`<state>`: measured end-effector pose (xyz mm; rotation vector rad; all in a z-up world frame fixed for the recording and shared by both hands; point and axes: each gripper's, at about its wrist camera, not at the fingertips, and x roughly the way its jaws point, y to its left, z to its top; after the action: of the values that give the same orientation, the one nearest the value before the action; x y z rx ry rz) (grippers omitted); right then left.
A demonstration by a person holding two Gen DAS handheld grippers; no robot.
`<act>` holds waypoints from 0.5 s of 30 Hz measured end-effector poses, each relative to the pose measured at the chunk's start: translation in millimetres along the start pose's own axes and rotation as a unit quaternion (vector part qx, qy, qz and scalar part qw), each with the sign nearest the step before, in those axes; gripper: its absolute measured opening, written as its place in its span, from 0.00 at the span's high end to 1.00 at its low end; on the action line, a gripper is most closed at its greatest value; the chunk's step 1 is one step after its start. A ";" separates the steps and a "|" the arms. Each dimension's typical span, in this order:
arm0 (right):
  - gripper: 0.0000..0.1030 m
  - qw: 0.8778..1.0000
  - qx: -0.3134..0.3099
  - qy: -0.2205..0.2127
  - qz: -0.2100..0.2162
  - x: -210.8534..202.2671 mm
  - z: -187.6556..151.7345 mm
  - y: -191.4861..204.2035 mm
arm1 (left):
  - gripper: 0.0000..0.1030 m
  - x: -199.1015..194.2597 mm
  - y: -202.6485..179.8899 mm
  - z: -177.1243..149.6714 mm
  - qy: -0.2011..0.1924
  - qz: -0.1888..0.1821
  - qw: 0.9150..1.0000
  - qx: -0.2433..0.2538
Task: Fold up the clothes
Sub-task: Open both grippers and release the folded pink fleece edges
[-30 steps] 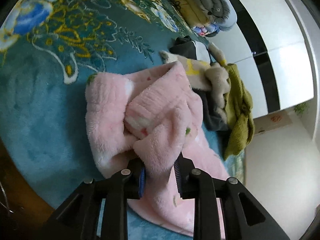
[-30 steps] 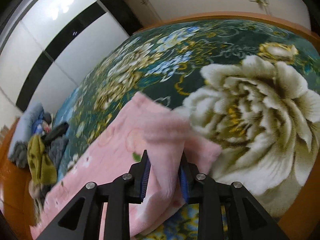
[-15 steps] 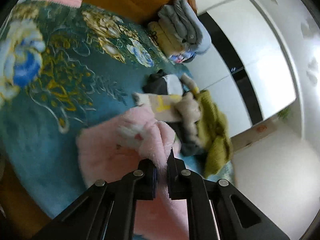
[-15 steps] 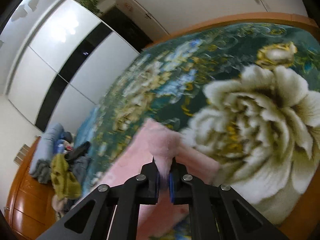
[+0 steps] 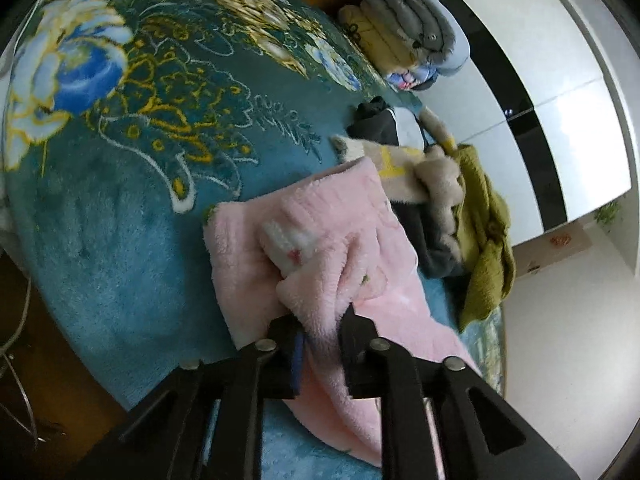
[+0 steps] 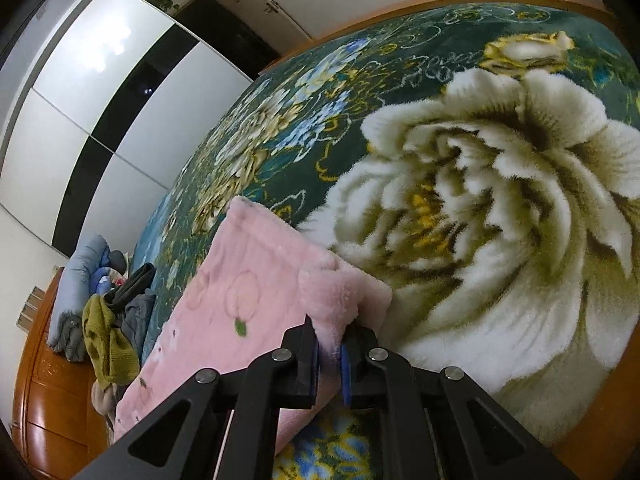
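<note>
A fluffy pink garment (image 5: 320, 248) with small flower prints lies on the floral blanket (image 5: 120, 152) that covers the bed. My left gripper (image 5: 320, 332) is shut on a bunched fold of the pink garment at one end. In the right wrist view the pink garment (image 6: 248, 292) lies stretched out flat, and my right gripper (image 6: 330, 340) is shut on its near corner. Both grippers hold the cloth low, near the blanket.
A pile of unfolded clothes (image 5: 468, 200), olive, beige and dark, lies beyond the pink garment; it also shows in the right wrist view (image 6: 112, 328). Folded padded jackets (image 5: 412, 36) are stacked by the wooden headboard (image 6: 44, 392). A white and black wardrobe (image 6: 100, 112) stands alongside the bed.
Both grippers closed on the pink garment, lifted it, then came back down. The garment now lies more stretched out between them.
</note>
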<state>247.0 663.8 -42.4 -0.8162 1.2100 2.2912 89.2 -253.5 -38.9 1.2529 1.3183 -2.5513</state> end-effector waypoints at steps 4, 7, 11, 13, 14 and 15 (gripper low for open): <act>0.89 1.000 -0.006 0.001 -0.003 -4.8 2.8 3.1 | 0.51 -15.4 -5.2 1.0 -0.019 0.031 0.999 0.033; 0.67 1.000 -0.003 -0.015 -0.008 -14.7 2.0 2.0 | 0.38 -26.1 1.7 -1.7 -0.041 0.046 0.997 0.047; 0.41 0.999 0.024 -0.030 0.002 -24.7 -6.5 -8.8 | 0.37 -13.8 19.1 -6.4 -0.012 0.018 1.000 0.011; 0.40 0.999 0.043 -0.030 0.013 -28.5 -10.7 -16.8 | 0.36 -2.1 22.7 -7.9 0.016 -0.013 1.000 -0.005; 0.39 0.998 0.055 -0.029 0.022 -30.4 -12.6 -21.8 | 0.36 4.0 23.4 -8.5 0.029 -0.027 0.999 -0.012; 0.38 0.997 0.068 -0.031 0.033 -33.1 -13.7 -26.3 | 0.35 7.2 24.4 -8.9 0.034 -0.042 0.998 -0.017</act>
<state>291.4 663.3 -42.1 -0.6599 1.3669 2.2387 98.4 -260.7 -63.2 1.3180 1.4511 -2.5495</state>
